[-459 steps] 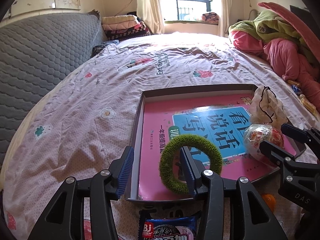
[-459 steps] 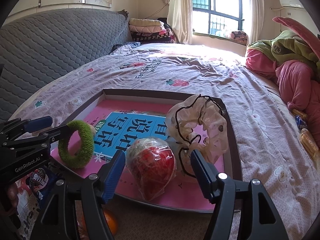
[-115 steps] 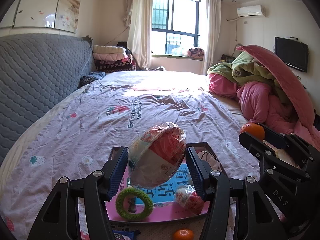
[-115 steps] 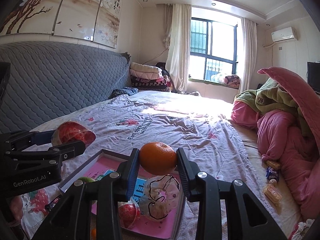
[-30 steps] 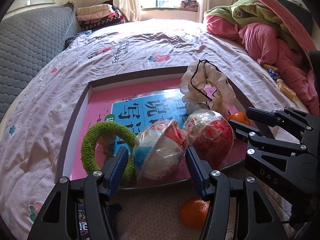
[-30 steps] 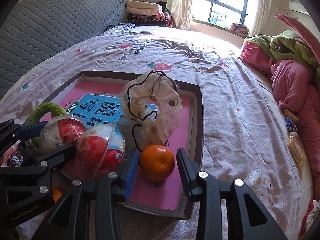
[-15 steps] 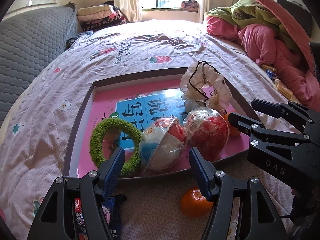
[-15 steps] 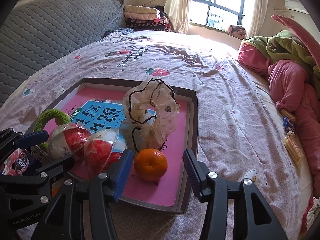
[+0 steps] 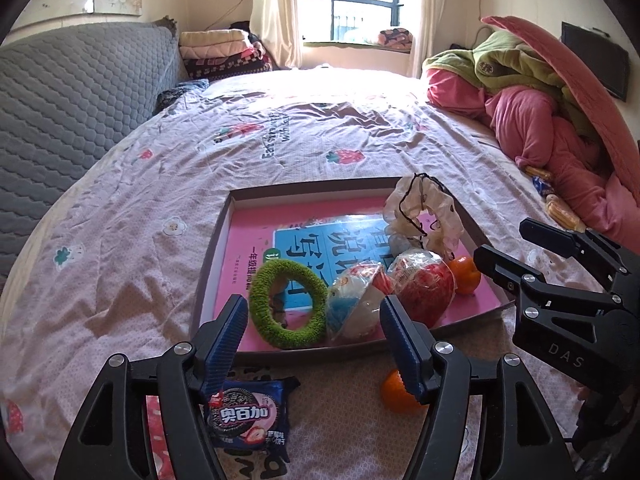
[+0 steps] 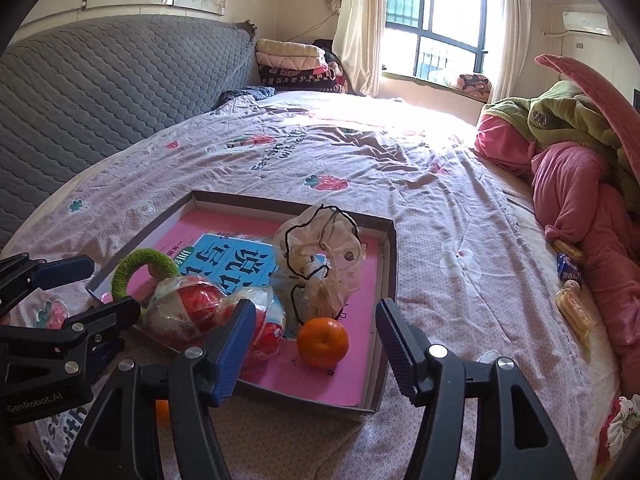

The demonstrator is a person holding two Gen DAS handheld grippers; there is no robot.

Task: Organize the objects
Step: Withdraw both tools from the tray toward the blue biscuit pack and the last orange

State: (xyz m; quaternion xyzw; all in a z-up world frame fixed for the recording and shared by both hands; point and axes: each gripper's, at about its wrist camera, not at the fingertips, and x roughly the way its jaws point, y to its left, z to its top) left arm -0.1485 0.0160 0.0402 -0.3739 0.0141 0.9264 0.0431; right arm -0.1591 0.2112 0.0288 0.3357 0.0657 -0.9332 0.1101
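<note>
A shallow brown tray (image 9: 216,256) with a pink book in it lies on the bed. In it are a green fuzzy ring (image 9: 294,334), two wrapped balls (image 9: 352,300) (image 9: 424,284), a cream scrunchie (image 9: 424,216) and an orange (image 10: 322,342). My left gripper (image 9: 313,312) hovers above the tray's near edge. Its jaws are opening and nothing is between the pads. My right gripper (image 10: 315,312) hangs over the tray's near right corner, also opening. The orange lies below and beyond it, untouched.
Outside the tray, near me, lie a second orange (image 9: 396,394) and a blue cookie pack (image 9: 248,416). A heap of pink and green bedding (image 9: 540,120) fills the right side, with small snack packs (image 10: 572,308) beside it. A grey quilted headboard (image 9: 60,100) runs along the left.
Both grippers have drawn back and upward from the tray while their jaws widened. The wrapped ball and the orange now lie free in the tray.
</note>
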